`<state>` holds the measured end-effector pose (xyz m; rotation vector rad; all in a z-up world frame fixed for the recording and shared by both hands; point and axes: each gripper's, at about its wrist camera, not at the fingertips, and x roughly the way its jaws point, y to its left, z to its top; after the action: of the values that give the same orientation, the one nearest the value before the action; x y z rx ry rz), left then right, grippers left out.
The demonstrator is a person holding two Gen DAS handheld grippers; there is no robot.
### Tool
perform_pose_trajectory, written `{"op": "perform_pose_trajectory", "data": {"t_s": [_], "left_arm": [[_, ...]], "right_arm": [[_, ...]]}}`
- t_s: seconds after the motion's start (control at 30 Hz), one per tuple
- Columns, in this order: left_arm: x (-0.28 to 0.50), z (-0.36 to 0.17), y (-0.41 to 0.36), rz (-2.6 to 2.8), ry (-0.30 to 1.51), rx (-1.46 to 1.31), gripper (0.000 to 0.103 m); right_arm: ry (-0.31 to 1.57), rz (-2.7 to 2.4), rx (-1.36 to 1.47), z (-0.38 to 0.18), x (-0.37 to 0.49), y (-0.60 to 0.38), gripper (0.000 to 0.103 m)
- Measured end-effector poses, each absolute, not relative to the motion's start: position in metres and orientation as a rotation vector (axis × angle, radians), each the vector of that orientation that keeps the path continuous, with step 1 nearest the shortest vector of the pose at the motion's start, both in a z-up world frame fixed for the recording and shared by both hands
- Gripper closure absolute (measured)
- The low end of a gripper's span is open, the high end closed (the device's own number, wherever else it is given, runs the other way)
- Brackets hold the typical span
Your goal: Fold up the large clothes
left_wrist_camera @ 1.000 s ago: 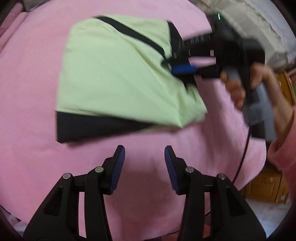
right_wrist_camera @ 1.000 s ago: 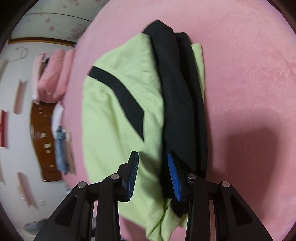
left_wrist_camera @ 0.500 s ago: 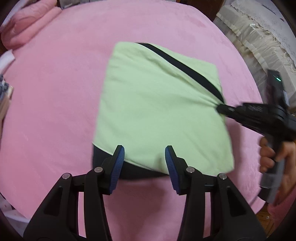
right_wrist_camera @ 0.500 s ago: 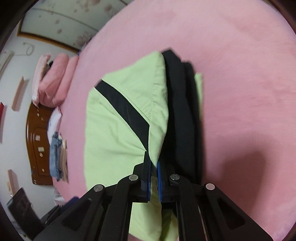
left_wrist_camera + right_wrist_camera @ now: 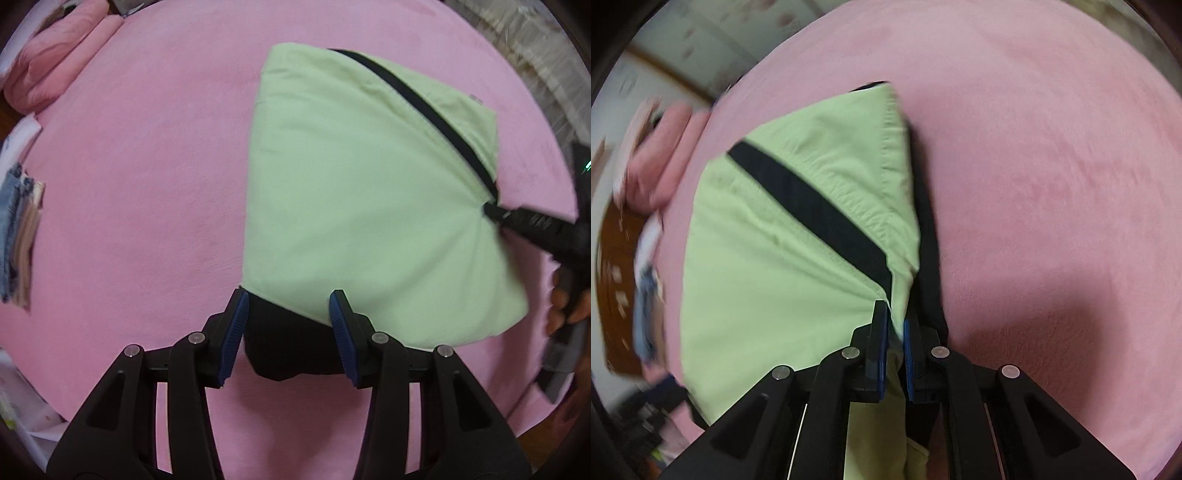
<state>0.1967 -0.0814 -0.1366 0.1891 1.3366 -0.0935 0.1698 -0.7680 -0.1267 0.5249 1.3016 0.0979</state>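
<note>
A folded light-green garment [image 5: 354, 192] with a black diagonal stripe [image 5: 424, 107] lies on the pink bed [image 5: 147, 177]. A black layer [image 5: 284, 343] sticks out from under its near edge. My left gripper [image 5: 288, 326] hovers over that black corner, open, its blue pads either side of the cloth and not pressing it. My right gripper [image 5: 895, 325] is shut on the garment's green edge [image 5: 899, 291] where the stripe ends, and the cloth bunches into its pads. The left wrist view shows the right gripper [image 5: 496, 212] pinching the garment's right side, with a hand [image 5: 565, 302] on its handle.
Pink rolled bedding [image 5: 55, 55] lies at the bed's far left. A stack of folded clothes with denim [image 5: 18, 236] sits at the left edge. White lace bedding [image 5: 535, 55] runs along the far right. Brown wooden furniture [image 5: 617, 295] stands beyond the bed.
My right gripper has shut on the garment's green edge. My left gripper has moved over to the garment's near black corner, still open.
</note>
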Motion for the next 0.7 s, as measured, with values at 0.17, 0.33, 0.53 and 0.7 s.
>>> {"op": "perform_pose_trajectory", "data": {"t_s": [0.17,0.33,0.53,0.7], "left_arm": [[0.193,-0.131,-0.077,-0.088,1.324,0.216,0.061],[0.191,-0.127,-0.067,-0.078,1.303,0.137,0.061],[0.19,-0.147,-0.063,-0.119,1.376,0.051,0.081],[0.192,-0.168,-0.057,-0.098,1.403,0.087,0.082]], "right_arm": [[1.254,0.039,0.592,-0.106,0.157,-0.779,0.079],[1.207,0.089,0.478,-0.054,0.132,-0.761,0.086],[1.303,0.376,0.521,-0.065,0.123,-0.699,0.097],[1.426,0.421,0.44,-0.099,0.122,-0.649,0.1]]}}
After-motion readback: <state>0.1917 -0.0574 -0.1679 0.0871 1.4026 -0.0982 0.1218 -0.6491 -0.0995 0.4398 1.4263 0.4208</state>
